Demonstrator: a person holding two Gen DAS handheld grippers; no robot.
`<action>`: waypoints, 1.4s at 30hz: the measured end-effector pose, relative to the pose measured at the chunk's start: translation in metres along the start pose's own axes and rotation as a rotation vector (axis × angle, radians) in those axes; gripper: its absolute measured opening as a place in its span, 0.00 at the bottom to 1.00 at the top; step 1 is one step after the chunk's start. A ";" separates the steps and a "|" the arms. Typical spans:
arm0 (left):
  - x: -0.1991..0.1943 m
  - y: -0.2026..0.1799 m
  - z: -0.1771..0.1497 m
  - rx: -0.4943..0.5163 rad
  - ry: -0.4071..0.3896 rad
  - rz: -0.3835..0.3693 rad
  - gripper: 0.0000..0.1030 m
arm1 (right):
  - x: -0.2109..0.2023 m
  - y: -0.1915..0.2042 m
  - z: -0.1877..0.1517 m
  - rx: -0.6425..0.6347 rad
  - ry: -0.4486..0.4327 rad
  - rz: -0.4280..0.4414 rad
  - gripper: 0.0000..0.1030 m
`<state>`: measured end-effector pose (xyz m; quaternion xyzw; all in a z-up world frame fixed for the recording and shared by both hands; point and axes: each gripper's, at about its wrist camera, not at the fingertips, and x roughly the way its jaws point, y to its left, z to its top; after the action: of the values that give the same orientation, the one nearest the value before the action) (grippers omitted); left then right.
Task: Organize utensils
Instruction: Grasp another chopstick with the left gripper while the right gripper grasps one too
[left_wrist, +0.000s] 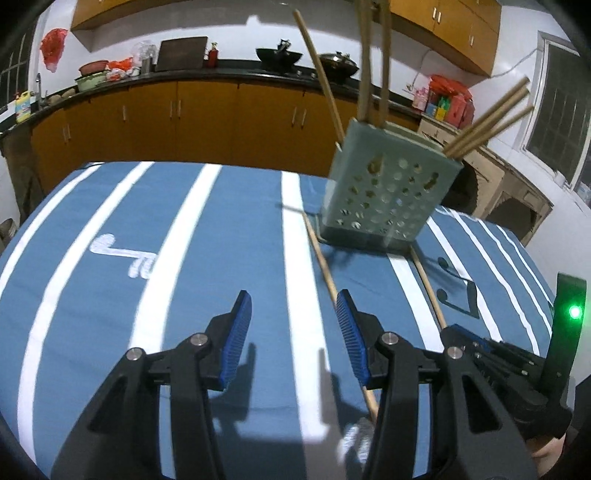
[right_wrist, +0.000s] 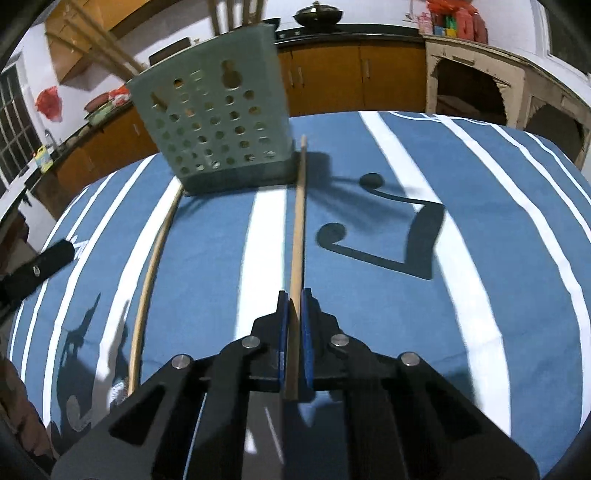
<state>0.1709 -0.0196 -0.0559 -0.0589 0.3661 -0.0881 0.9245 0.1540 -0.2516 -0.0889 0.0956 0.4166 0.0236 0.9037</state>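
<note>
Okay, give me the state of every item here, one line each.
Right gripper: shut on one chopstick.
Left gripper: open, empty.
Other chopstick: lying loose on the tablecloth.
Utensil holder: upright, several chopsticks already in it.

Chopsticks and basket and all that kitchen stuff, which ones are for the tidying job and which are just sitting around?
For the job:
- chopstick pinched in the right gripper
- loose chopstick by the open left gripper
- green holder with chopsticks already standing in it

Just lying about:
- woks on the counter
- red bag
- striped tablecloth
</note>
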 end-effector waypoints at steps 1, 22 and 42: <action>0.002 -0.003 -0.002 0.005 0.006 -0.004 0.47 | 0.001 -0.003 0.001 0.008 -0.001 -0.004 0.07; 0.055 -0.041 -0.024 0.080 0.138 0.074 0.08 | -0.006 -0.054 0.007 0.138 -0.024 -0.072 0.07; 0.062 0.032 0.004 0.035 0.130 0.172 0.25 | 0.004 -0.027 0.014 0.017 -0.013 -0.086 0.08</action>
<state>0.2219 -0.0011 -0.0994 -0.0054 0.4272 -0.0186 0.9040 0.1664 -0.2799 -0.0884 0.0854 0.4147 -0.0195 0.9057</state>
